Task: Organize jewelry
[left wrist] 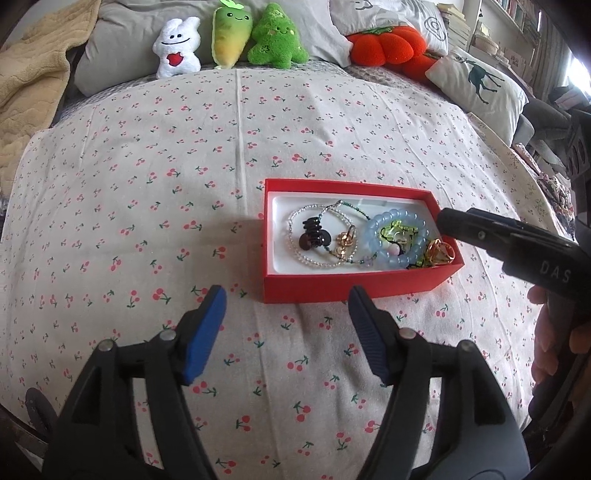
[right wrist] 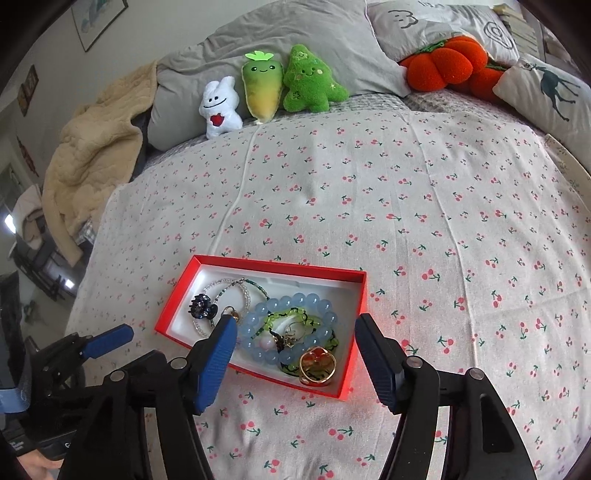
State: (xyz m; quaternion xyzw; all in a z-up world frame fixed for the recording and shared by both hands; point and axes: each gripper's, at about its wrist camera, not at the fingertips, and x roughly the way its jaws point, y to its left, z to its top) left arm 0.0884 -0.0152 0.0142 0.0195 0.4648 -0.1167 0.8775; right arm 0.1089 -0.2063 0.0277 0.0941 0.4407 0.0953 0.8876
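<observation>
2 grippers hover over a cherry-print bedsheet (left wrist: 184, 166), each with its blue pads spread apart and nothing between them. The left gripper (left wrist: 286, 332) sits just short of the red box (left wrist: 354, 286), above bare sheet. The right gripper (right wrist: 295, 354) straddles the box's near corner. Inside the white-lined box lie a pale blue bead bracelet (right wrist: 291, 332), a green bead bracelet (right wrist: 314, 321), a clear bead bracelet (left wrist: 295, 236), a dark hair claw (left wrist: 312, 236), and a gold ring (right wrist: 317, 365). 3 plush toys (right wrist: 266, 92) lean against grey pillows (right wrist: 295, 29) well beyond the box.
</observation>
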